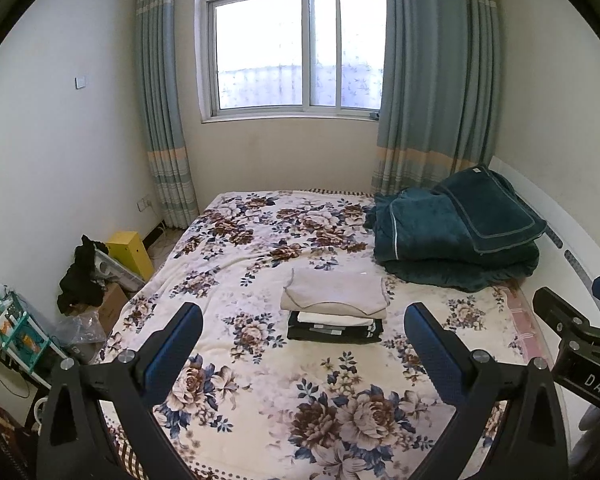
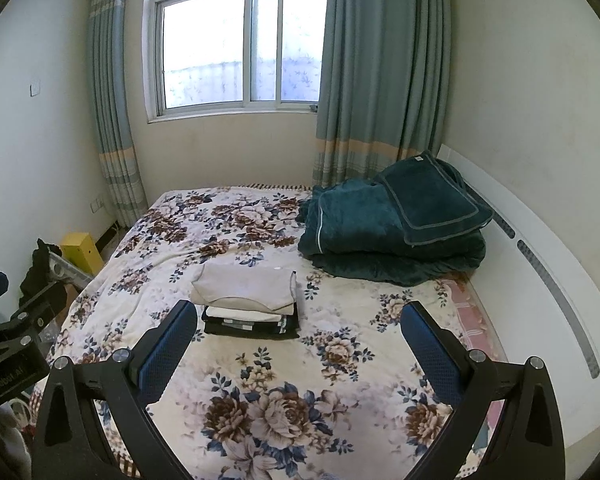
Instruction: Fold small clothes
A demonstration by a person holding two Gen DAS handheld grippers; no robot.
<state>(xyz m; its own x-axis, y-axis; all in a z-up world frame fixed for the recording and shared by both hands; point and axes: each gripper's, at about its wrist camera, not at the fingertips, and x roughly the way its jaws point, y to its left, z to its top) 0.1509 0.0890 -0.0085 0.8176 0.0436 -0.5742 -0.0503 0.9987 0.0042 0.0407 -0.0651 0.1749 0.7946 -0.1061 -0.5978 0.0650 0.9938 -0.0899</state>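
Hovering above the bed, both claws are spread wide and carry nothing: the left claw and the right claw each frame the floral blanket between blue textured pads. The stack of folded clothes sits just ahead of the left claw, and ahead and slightly left of the right claw, beige soft knit on top, white and black layers beneath, edges squared. No loose garment shows, so folding looks finished or awaiting the next piece. Any touch-up should press the top edges flat, gently. A plush teal quilt bulks farther ahead, to the right.
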